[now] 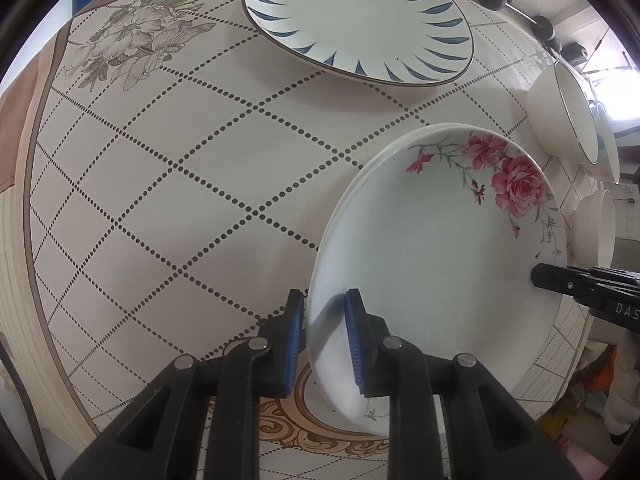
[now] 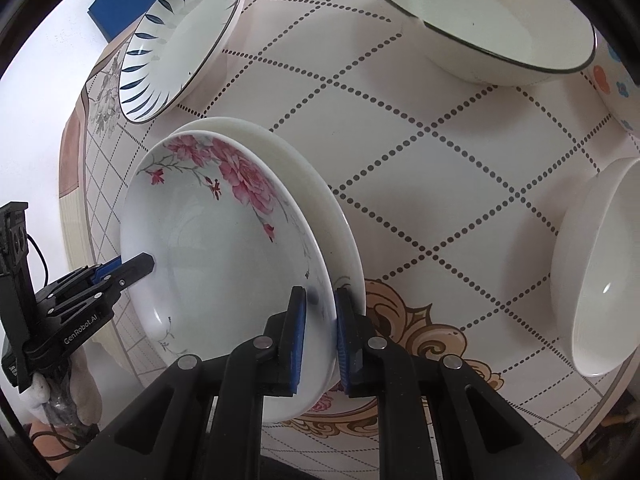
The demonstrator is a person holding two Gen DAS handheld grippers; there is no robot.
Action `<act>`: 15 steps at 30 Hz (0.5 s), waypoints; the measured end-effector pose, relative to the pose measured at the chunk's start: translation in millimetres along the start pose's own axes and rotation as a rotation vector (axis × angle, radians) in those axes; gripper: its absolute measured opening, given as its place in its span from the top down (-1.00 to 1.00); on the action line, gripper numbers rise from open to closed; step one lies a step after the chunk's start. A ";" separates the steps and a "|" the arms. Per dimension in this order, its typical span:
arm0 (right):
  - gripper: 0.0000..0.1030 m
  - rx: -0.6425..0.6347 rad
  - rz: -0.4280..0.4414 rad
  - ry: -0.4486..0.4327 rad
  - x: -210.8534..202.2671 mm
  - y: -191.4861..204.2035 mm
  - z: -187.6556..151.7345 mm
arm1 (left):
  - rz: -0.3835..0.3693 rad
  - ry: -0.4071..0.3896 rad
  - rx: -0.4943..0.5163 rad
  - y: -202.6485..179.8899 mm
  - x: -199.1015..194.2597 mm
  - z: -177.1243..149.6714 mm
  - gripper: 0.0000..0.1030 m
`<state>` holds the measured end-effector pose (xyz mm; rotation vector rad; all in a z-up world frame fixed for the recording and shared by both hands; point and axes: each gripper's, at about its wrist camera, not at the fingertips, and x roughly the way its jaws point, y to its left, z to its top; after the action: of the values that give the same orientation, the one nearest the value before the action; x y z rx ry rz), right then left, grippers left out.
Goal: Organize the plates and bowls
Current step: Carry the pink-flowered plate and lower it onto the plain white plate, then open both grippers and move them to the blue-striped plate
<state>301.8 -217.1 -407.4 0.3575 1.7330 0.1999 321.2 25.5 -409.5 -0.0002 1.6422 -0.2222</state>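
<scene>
A white plate with pink roses point(image 1: 440, 248) is held between both grippers, over a plain white plate point(image 2: 288, 156) that lies under it on the table. My left gripper point(image 1: 322, 344) is shut on the rose plate's near-left rim; it also shows in the right wrist view point(image 2: 132, 266). My right gripper point(image 2: 320, 332) is shut on the opposite rim point(image 2: 324, 304); its tip shows in the left wrist view point(image 1: 560, 280). A blue-leaf plate point(image 1: 356, 20) sits further back, and it also shows in the right wrist view point(image 2: 180, 36).
The round table point(image 1: 180, 184) has a dotted diamond pattern. A dark-rimmed white bowl point(image 2: 480, 20), a plain white bowl point(image 2: 600, 268) and a bowl with coloured flowers point(image 2: 616, 80) stand to the right. The bowls also show at the left wrist view's right edge point(image 1: 568, 120).
</scene>
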 end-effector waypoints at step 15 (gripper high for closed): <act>0.60 0.101 0.007 0.050 -4.8 -4.3 1.1 | 0.066 -0.066 -0.001 -4.0 -26.3 -6.3 0.62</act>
<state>303.1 -222.9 -404.6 0.4356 1.7953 0.1273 316.7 26.0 -382.5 0.0455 1.5740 -0.1694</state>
